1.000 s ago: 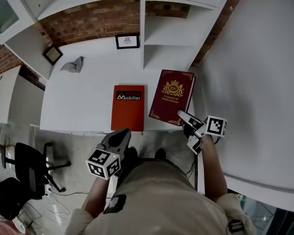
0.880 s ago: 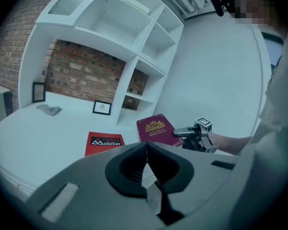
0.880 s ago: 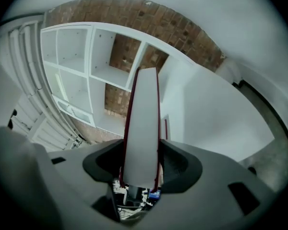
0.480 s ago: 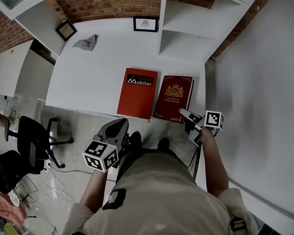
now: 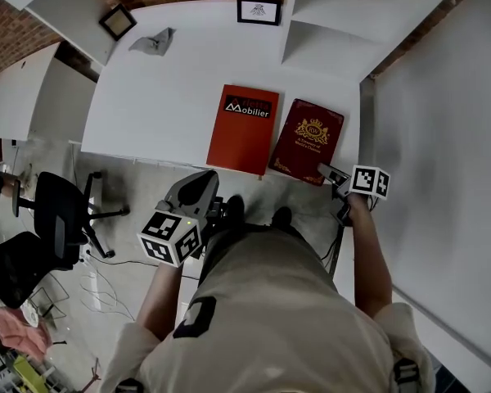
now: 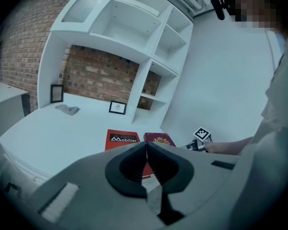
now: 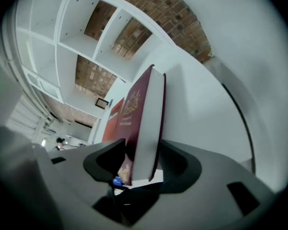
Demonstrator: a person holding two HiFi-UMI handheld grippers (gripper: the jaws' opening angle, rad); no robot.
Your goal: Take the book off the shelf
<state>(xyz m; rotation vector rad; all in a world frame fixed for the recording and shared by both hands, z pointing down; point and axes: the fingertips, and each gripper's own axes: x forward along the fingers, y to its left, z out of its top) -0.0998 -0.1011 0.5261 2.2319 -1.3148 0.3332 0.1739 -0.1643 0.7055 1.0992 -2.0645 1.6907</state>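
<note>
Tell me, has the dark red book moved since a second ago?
Yes. Against the orange book, the dark red book has come toward the person: its far edge lay beyond the orange one's, now short of it.

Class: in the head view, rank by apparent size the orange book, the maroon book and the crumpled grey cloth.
1. orange book and maroon book: too alike to separate.
2. crumpled grey cloth: clearly smallest, though it lies farther from the camera.

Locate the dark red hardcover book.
Head view, right of centre: dark red hardcover book on the white desk, just right of the orange book, near corner clamped in the right tongs.
</note>
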